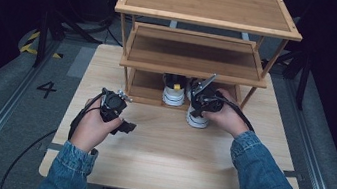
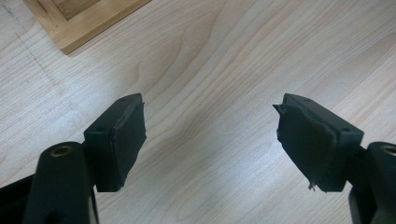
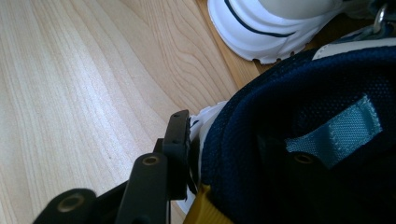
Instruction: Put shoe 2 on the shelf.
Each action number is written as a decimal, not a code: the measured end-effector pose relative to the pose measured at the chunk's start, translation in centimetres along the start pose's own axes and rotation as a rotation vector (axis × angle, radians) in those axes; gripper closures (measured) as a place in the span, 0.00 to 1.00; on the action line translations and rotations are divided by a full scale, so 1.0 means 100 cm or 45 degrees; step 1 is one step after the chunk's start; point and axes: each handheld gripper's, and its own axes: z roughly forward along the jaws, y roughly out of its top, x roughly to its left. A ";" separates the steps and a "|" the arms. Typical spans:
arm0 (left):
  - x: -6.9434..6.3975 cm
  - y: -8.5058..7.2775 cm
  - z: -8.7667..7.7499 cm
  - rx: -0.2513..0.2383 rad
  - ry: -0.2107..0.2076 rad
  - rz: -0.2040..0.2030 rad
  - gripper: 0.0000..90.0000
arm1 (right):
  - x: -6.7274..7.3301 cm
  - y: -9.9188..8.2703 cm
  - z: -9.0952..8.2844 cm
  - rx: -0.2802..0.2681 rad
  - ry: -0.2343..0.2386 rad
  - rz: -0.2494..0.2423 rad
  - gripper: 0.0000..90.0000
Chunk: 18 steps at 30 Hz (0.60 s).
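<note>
A white sneaker with a navy mesh lining [image 1: 197, 119] is at the table in front of the wooden rack [image 1: 210, 2], heel toward me. My right gripper [image 1: 202, 99] is shut on its heel collar. In the right gripper view one jaw presses the outside of the heel and the other sits inside the navy lining [image 3: 289, 93], by a light blue tab; that is my right gripper [image 3: 238, 154]. A matching white sneaker [image 1: 173, 95] [image 3: 261, 28] stands on the rack's bottom shelf. My left gripper [image 1: 118, 115] [image 2: 210, 140] hovers open over bare table, left of the rack.
The three-tier bamboo rack stands at the back of the light wooden table [image 1: 162, 159]; its base corner [image 2: 88, 18] lies just beyond my left gripper. The middle shelf [image 1: 193, 52] overhangs the bottom one. Dark floor and rails surround the table.
</note>
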 end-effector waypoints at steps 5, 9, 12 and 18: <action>-0.001 0.001 0.000 0.010 -0.001 0.009 0.27 | 0.000 0.000 0.000 -0.009 -0.016 -0.009 0.69; -0.001 0.000 0.001 0.004 -0.001 0.009 0.27 | 0.001 0.000 -0.003 -0.049 -0.085 -0.042 0.60; -0.002 0.001 0.001 0.011 -0.003 0.009 0.27 | 0.001 0.001 -0.007 -0.070 -0.125 -0.055 0.57; -0.002 0.003 0.003 0.018 -0.008 0.016 0.27 | 0.003 0.001 -0.017 -0.122 -0.179 -0.067 0.57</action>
